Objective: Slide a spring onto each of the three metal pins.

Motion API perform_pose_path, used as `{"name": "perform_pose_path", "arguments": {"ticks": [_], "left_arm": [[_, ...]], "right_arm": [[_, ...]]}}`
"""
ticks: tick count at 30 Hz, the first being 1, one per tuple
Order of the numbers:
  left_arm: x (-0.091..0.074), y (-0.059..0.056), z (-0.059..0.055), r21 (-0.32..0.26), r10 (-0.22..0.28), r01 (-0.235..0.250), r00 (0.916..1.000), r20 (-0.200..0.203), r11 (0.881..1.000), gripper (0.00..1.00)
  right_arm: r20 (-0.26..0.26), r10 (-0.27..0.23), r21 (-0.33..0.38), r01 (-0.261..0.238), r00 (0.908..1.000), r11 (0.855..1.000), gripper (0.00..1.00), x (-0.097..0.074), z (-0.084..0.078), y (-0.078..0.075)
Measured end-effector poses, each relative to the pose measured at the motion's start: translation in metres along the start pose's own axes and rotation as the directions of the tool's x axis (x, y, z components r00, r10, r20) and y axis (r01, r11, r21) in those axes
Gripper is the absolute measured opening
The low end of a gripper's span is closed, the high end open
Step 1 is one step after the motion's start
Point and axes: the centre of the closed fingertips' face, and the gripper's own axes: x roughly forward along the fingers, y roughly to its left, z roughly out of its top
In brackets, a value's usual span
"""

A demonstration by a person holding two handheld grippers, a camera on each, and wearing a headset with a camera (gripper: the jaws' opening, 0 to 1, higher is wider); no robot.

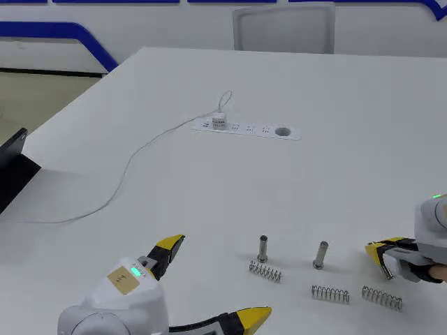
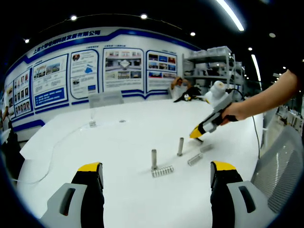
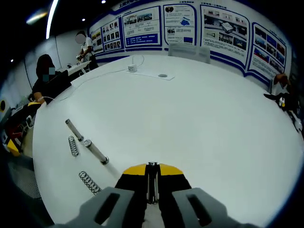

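— White worktop (image 1: 335, 167), wide and mostly bare. What do the fingers have?
— The left gripper (image 1: 218, 278) is at the lower left of the head view. Its fingers (image 2: 90, 167) stand wide apart and hold nothing. The right gripper (image 1: 383, 252) is at the right edge, its yellow tips pressed together on a thin held pin (image 3: 152, 184).
— And the other parts?
— The left-hand pin (image 1: 262, 248) and right-hand pin (image 1: 321, 254) stand upright at lower centre, apart from each other. The first spring (image 1: 265, 271) lies just below the left-hand pin. The second spring (image 1: 330, 294) lies below the right-hand pin, with the third spring (image 1: 382, 298) beside it, under the right gripper. All three lie flat, off the pins.
— What stands around them?
— Bare worktop lies between the left gripper and the pins. Higher in the frame is a power strip (image 1: 246, 129) with a white plug (image 1: 219, 121). Its cable (image 1: 133, 167) trails toward the left edge. A grey chair (image 1: 283, 28) is at the top.
— Anything hard to read?
— The frame cuts off the right gripper's body. A dark thing (image 1: 10, 171) at the left edge is cropped, and I cannot tell what it is. I also cannot tell whether the first spring touches its pin.
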Motion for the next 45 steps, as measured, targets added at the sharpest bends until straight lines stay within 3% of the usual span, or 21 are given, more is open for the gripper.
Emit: {"name": "perform_pose_path", "arguments": {"ticks": [22, 45], "left_arm": [[0.001, -0.007, -0.002, 0.031, -0.021, 0.021, 0.9997, -0.016, 0.999, 0.97], [0.0, -0.011, -0.005, 0.042, -0.03, 0.031, 0.9991, -0.031, 0.999, 0.97]], "right_arm": [[0.04, -0.007, -0.016, 0.008, 0.9992, 1.0, 0.08, -0.012, 0.002, -0.004], [0.127, 0.001, 0.011, -0.003, 0.9919, 1.0, 0.08, -0.023, 0.001, -0.001]]}}
